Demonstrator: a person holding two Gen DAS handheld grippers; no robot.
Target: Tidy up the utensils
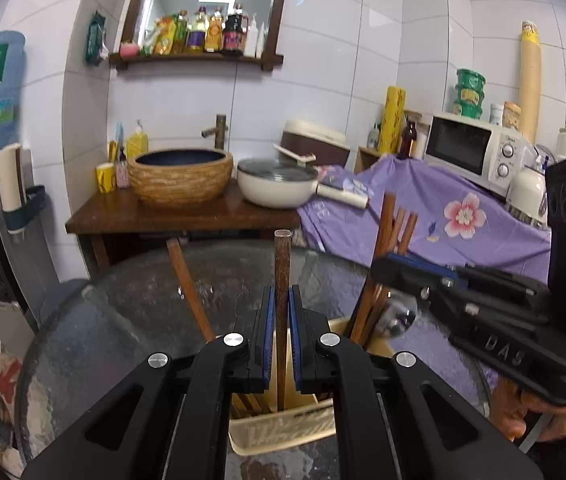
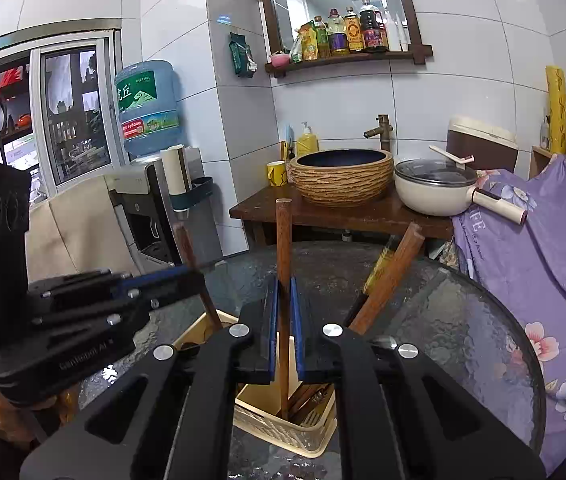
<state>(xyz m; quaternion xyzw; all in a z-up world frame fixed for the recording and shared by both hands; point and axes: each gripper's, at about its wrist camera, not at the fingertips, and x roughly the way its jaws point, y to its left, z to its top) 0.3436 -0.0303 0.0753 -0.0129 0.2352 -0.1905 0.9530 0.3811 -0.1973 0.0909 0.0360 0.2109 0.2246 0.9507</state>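
1. Two tongs are at work, and each is clenched on its own brown wooden chopstick. Your left tongs [image 1: 281, 312] pinch the left chopstick [image 1: 282, 256] upright, and your right tongs [image 2: 283, 312] pinch the right chopstick [image 2: 284, 240] the same way.
2. Both sticks have their lower ends down inside the cream slotted plastic utensil basket [image 1: 283, 428], which sits on the round dark glass bench [image 1: 143, 300]. More brown chopsticks [image 1: 393, 224] already lean out of that basket, on its far side from you.
3. Judging from this, you are lowering the two sticks into the basket and have yet to let go.
4. One risk is that a tip catches in the basket's slotted floor or wall. Pushing down then would tip or skid the light basket across the smooth glass.
5. Another risk is that the two tongs, close together over the basket, knock each other or the leaning chopsticks and spill them out.
6. If you release while a stick is still high, it may topple over the basket's rim and roll off the bench.
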